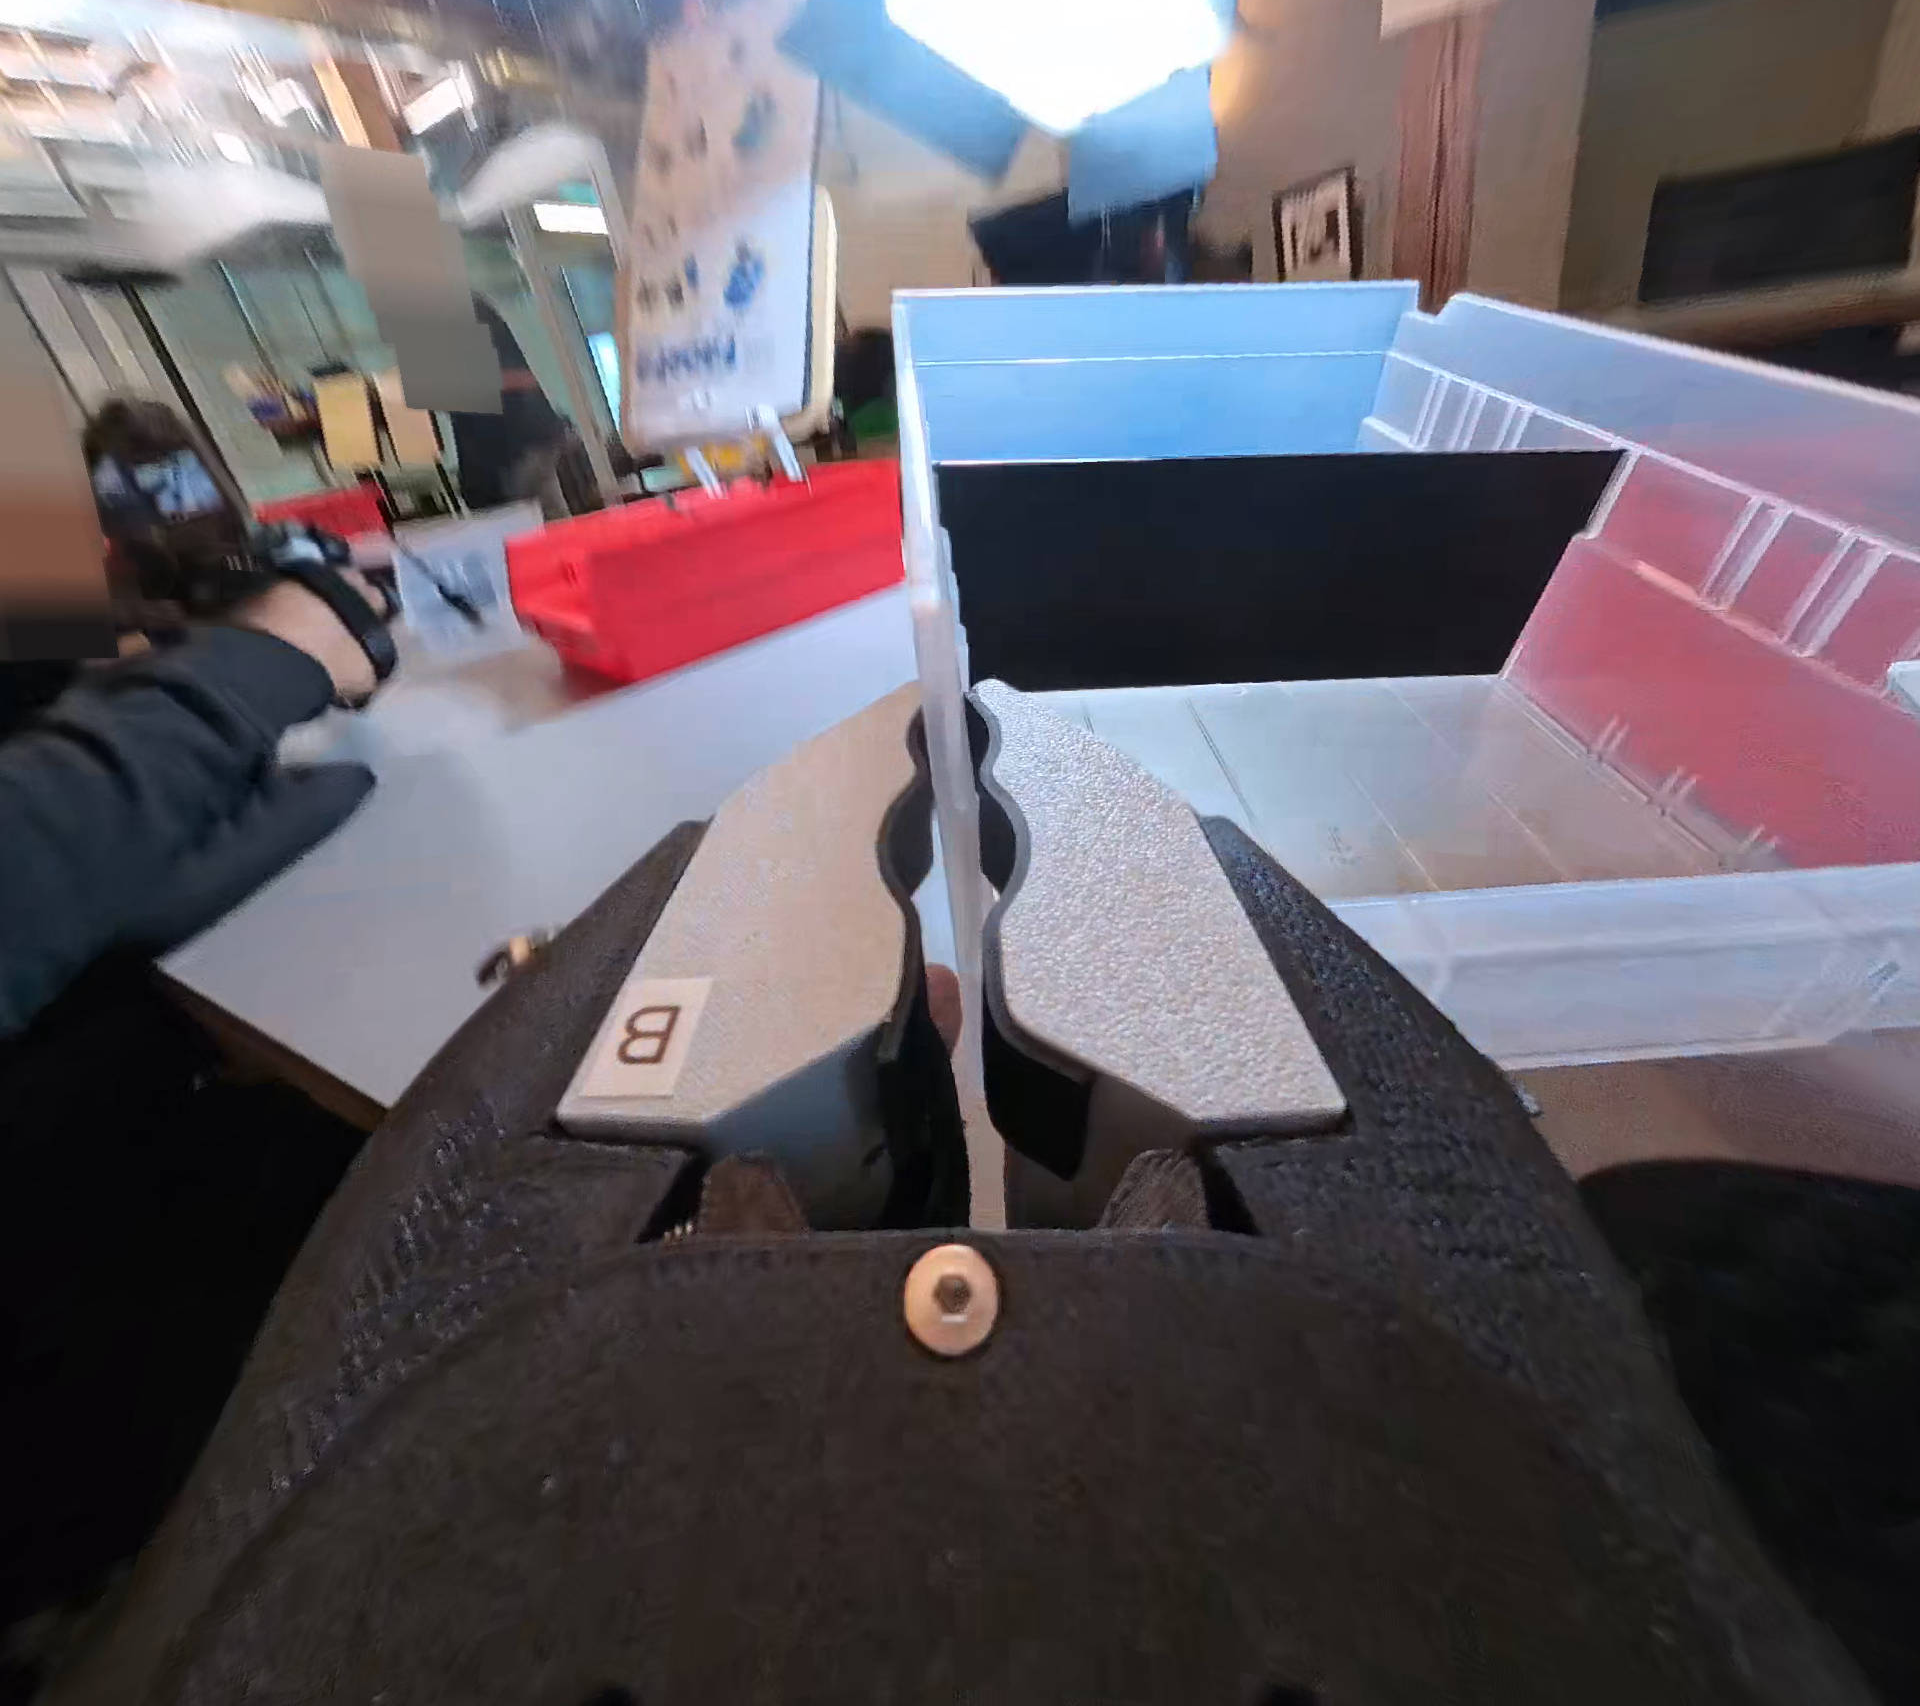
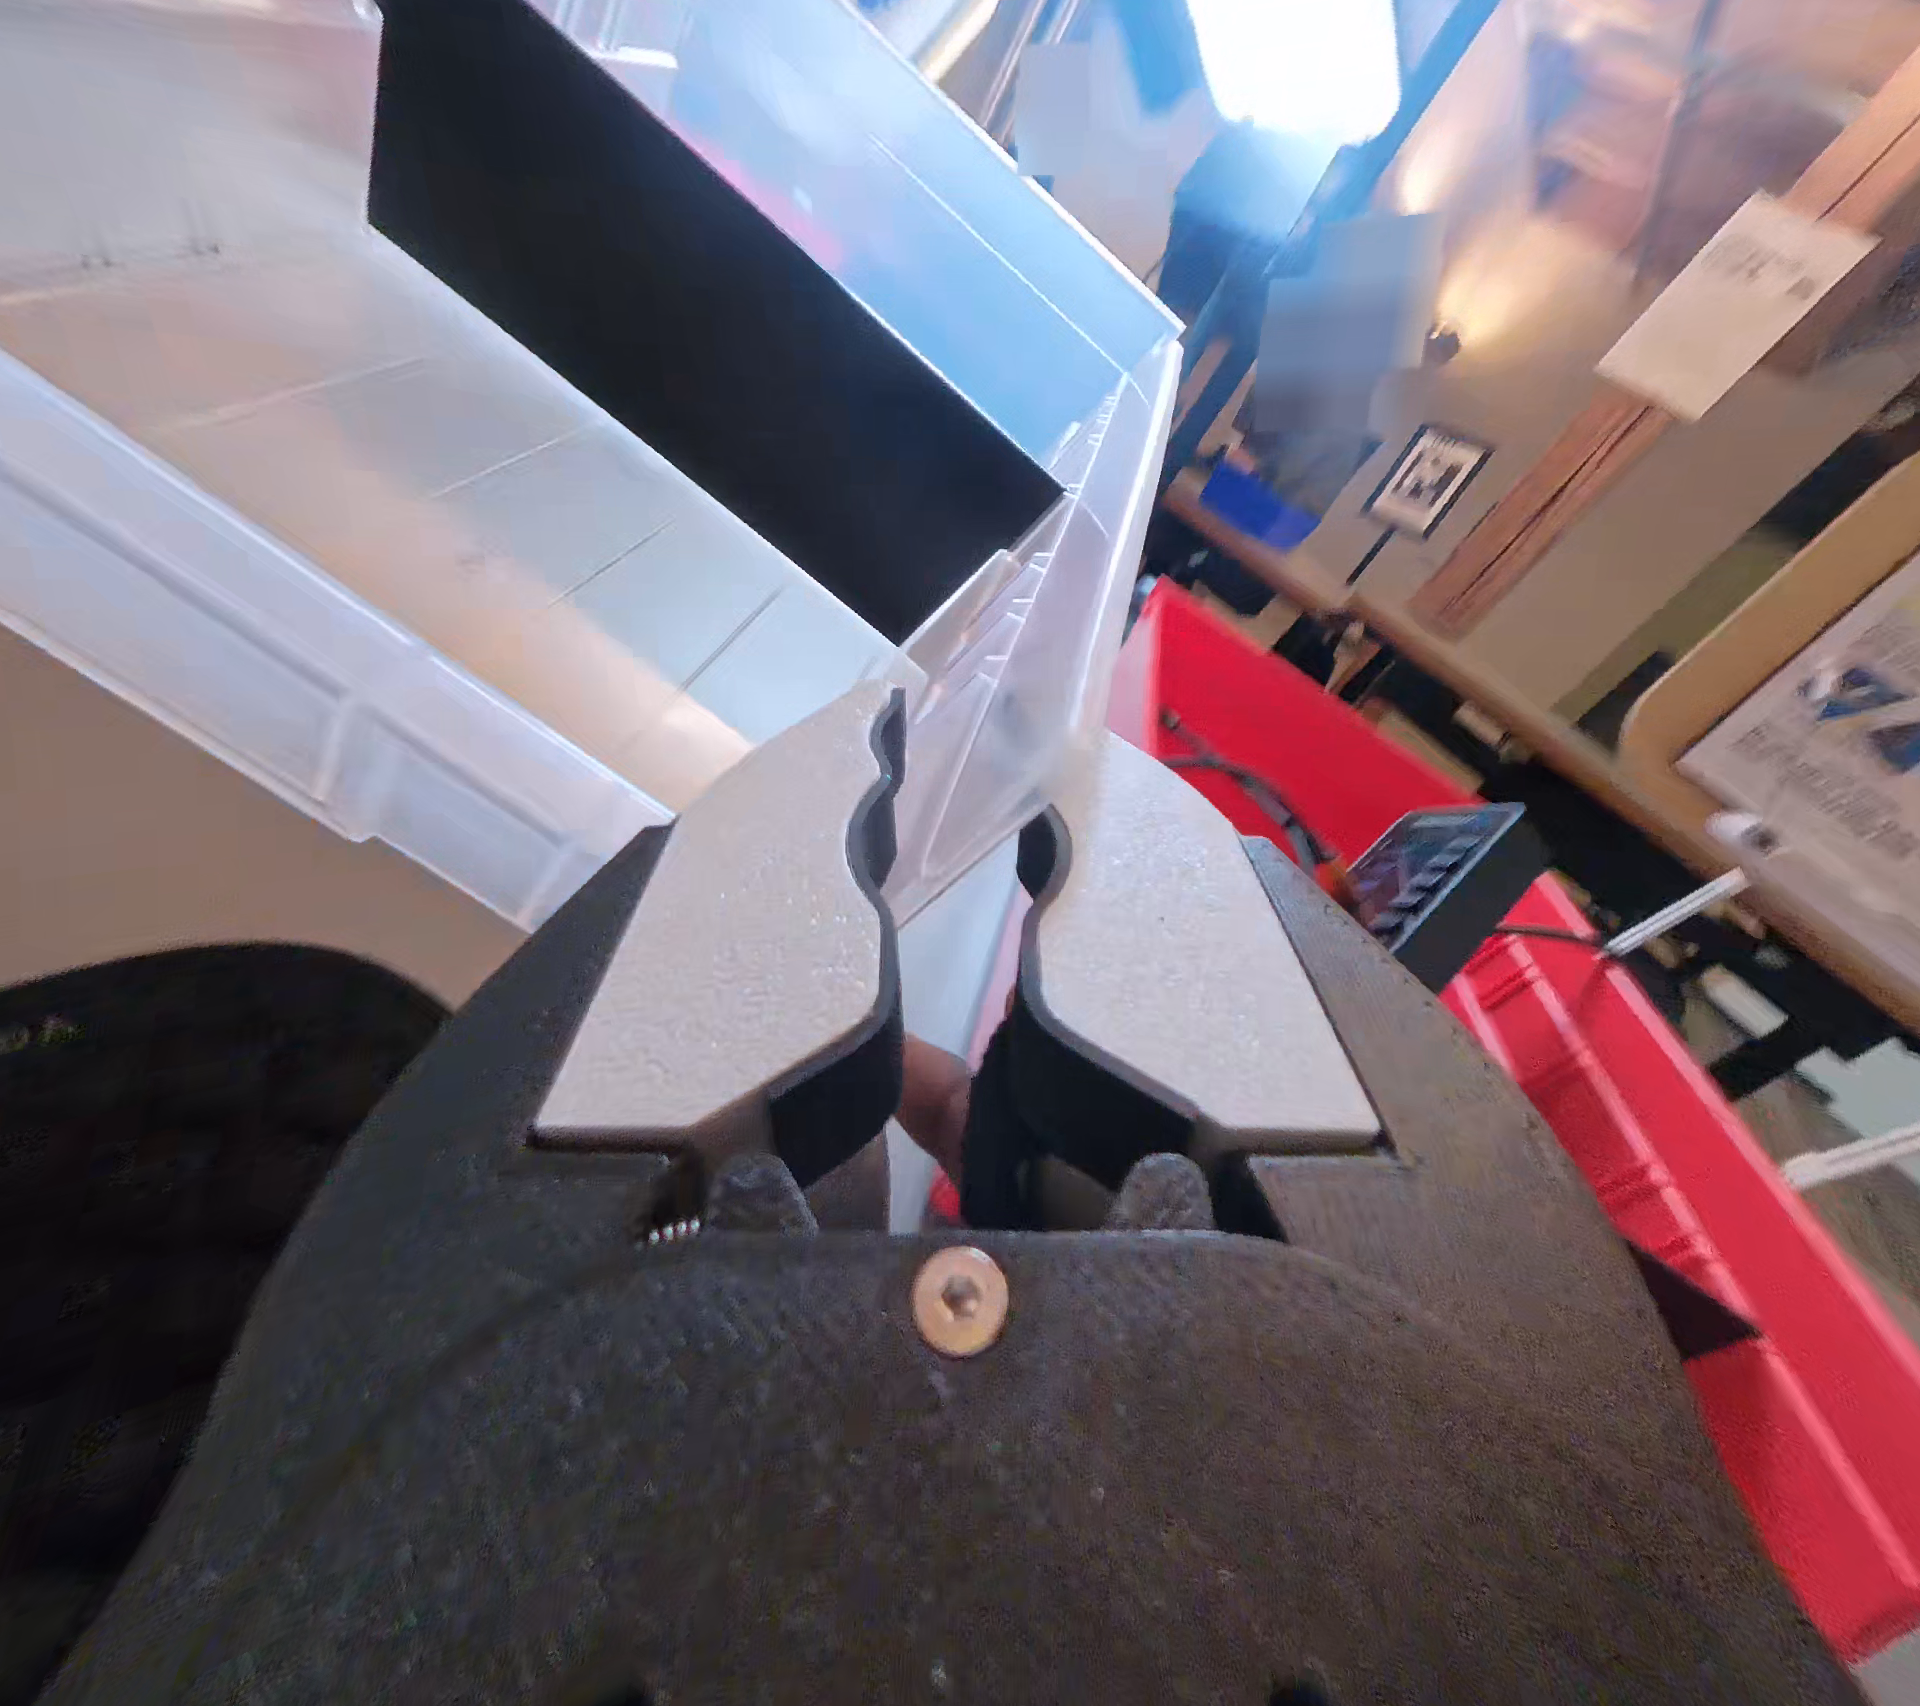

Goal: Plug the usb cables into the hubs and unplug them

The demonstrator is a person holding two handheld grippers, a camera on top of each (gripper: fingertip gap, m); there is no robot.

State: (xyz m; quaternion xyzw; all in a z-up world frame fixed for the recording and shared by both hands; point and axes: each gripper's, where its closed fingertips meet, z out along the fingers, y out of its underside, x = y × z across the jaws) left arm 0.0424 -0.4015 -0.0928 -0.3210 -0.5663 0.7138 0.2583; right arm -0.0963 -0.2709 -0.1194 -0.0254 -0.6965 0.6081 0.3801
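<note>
A person's dark sleeve [image 1: 135, 804] lies on the grey bench [image 1: 436, 877] at far left, red crates [image 1: 717, 565] behind. The left gripper [image 1: 951, 711] pinches the clear bin [image 1: 1455, 783] by its left wall; the right gripper [image 2: 987, 731] clamps its right wall, fingers narrow. A black divider [image 1: 1247, 565] crosses the bin. Cables and hubs are out of sight

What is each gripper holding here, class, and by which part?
Both hold the clear plastic bin: the left gripper pinches its left side wall, the right gripper its right side wall, near the front corner.
</note>
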